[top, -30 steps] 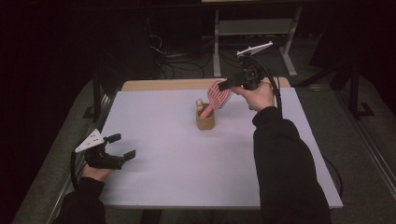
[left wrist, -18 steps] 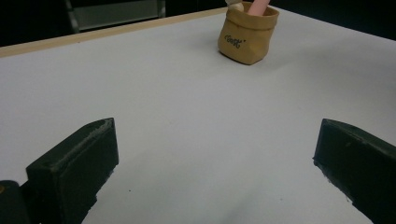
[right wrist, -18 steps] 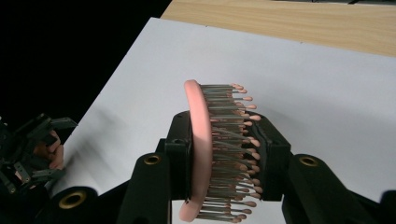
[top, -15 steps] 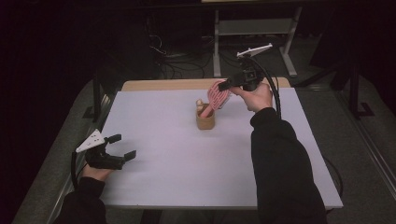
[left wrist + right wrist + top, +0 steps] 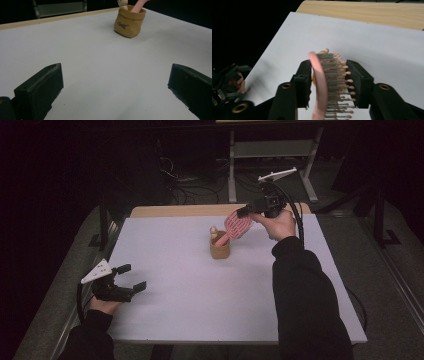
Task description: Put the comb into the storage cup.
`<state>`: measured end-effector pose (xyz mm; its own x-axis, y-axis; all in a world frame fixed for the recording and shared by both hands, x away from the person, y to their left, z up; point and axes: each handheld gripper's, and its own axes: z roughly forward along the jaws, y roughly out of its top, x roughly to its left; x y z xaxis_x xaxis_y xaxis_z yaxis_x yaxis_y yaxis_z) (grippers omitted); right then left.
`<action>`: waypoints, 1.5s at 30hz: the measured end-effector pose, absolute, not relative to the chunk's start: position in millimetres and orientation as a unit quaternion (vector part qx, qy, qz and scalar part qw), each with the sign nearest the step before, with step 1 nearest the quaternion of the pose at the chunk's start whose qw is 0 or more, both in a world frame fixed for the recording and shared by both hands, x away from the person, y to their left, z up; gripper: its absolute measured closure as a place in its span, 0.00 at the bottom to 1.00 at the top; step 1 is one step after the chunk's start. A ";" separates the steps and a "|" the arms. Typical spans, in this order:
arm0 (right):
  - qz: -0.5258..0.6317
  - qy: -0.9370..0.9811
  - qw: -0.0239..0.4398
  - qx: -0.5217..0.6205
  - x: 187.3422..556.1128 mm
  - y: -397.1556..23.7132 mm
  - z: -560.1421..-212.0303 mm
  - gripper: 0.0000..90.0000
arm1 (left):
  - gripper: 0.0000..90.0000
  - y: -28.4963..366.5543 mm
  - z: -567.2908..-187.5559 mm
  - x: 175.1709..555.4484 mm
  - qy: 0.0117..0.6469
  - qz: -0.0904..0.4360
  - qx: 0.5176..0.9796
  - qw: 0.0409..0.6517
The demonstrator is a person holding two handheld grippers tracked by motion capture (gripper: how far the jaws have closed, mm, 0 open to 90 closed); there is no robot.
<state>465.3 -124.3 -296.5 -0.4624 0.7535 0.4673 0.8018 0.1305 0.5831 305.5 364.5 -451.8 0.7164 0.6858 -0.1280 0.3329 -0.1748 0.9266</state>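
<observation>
Letting the pink hairbrush (image 5: 237, 226) settle handle-down in the tan pouch (image 5: 219, 248) calls for the right claw (image 5: 329, 82), jaws just loosening around its head, to widen slowly; the left claw (image 5: 131, 278) rests wide open, holding nothing.

White tabletop (image 5: 200, 310), metal rack (image 5: 270, 150), floor cables (image 5: 185, 180).

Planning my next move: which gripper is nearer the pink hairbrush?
Right. The right gripper has its jaws around the pink hairbrush head, just opening, handle down in the tan pouch. The left gripper rests open at the table's near-left edge, far away.
</observation>
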 end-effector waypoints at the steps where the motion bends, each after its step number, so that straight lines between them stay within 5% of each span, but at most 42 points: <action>1: -0.407 -0.752 0.030 -0.518 465.1 -125.6 -297.0 0.58 | 0.00 364.4 -452.0 305.5 0.340 0.162 0.750 0.544; 10: -0.431 -0.739 0.048 -0.515 462.4 -138.4 -302.0 0.49 | 0.00 364.9 -451.4 305.4 0.342 0.153 0.744 0.553; 16: -0.432 -0.742 0.032 -0.511 459.4 -142.4 -301.2 0.34 | 0.00 363.9 -451.8 305.6 0.340 0.150 0.748 0.550; 20: -0.432 -0.750 -0.005 -0.501 455.5 -141.3 -300.2 0.15 | 0.00 363.7 -452.1 305.7 0.340 0.145 0.750 0.549; 23: -0.429 -0.753 -0.013 -0.499 454.7 -141.6 -299.7 0.12 | 0.00 363.7 -452.1 305.7 0.340 0.145 0.750 0.549; 25: -0.421 -0.760 -0.023 -0.495 453.3 -141.8 -298.3 0.00 | 0.00 363.8 -452.0 305.6 0.341 0.145 0.749 0.549; 45: -0.439 -0.750 -0.042 -0.493 440.2 -171.0 -296.2 0.00 | 0.00 363.1 -453.3 305.9 0.343 0.143 0.747 0.551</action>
<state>440.2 -171.0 -296.2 -0.5111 0.7760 0.3695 0.7023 0.1292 0.7001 305.9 363.1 -453.3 0.7245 0.6695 -0.1640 0.3546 -0.1580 0.9216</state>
